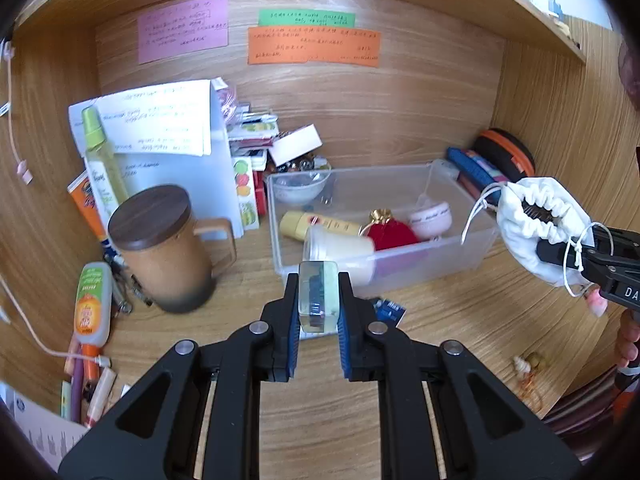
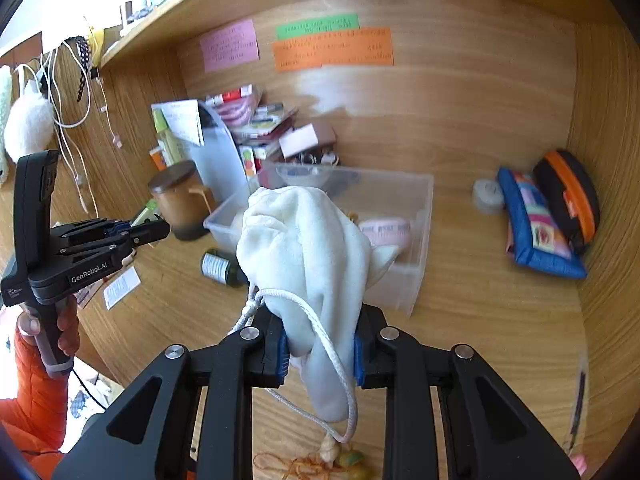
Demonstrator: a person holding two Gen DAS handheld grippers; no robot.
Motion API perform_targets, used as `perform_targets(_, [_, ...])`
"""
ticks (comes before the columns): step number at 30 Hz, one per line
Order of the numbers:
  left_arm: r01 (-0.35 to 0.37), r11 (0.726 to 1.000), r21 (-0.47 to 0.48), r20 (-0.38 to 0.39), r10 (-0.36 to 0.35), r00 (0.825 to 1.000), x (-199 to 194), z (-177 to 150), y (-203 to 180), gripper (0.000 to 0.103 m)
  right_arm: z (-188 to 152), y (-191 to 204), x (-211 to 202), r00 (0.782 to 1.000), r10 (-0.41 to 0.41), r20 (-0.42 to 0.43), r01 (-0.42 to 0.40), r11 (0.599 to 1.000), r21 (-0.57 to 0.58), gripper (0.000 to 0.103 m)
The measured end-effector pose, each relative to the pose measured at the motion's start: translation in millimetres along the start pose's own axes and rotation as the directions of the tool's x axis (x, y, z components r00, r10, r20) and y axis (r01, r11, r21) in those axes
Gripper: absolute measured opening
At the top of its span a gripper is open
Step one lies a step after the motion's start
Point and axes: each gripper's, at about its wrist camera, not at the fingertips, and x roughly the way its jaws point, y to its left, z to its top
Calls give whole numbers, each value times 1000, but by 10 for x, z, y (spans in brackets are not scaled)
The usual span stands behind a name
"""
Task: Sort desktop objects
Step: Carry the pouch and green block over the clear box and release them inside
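Observation:
My left gripper [image 1: 318,280] is shut on a small clear greenish block [image 1: 318,304] with something dark inside, held above the desk in front of the clear plastic bin [image 1: 400,264]. In the right wrist view the left gripper [image 2: 162,230] shows at the left, in a person's hand. A white drawstring pouch [image 2: 308,248] is pinched at its lower part by my right gripper [image 2: 322,316], which is shut on it; its cord hangs down. The same pouch [image 1: 532,216] appears right of the bin in the left wrist view. The bin [image 2: 420,216] holds a cream tube [image 1: 316,224], a red pouch [image 1: 390,234] and a pink jar [image 1: 432,218].
A brown mug with a wooden lid [image 1: 160,248], a spray bottle [image 1: 98,152], papers and a glue bottle [image 1: 92,300] crowd the left. Pencil cases [image 2: 540,224] lie at the right wall. A dark bottle [image 2: 220,268] lies before the bin. A shell with orange thread [image 1: 528,364] lies near the front.

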Motion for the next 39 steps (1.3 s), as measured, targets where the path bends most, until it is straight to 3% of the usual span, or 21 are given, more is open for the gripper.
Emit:
perform_targets(16, [49,999,-18,-15,-50,999,383,577,46,15,575,-105,190,999,6,46,-4,999,-36,21])
perform_targets(30, [81,997,9,-91,-80,993,1012,863,-28,15,812,-279,823,999,19,-26,-20,999,-26,21])
perform_targets(39, [123,992,31,-193,-115,974,1550,918,-123,15,870,-422,1253,996,14,-86,-17,999,-28,21])
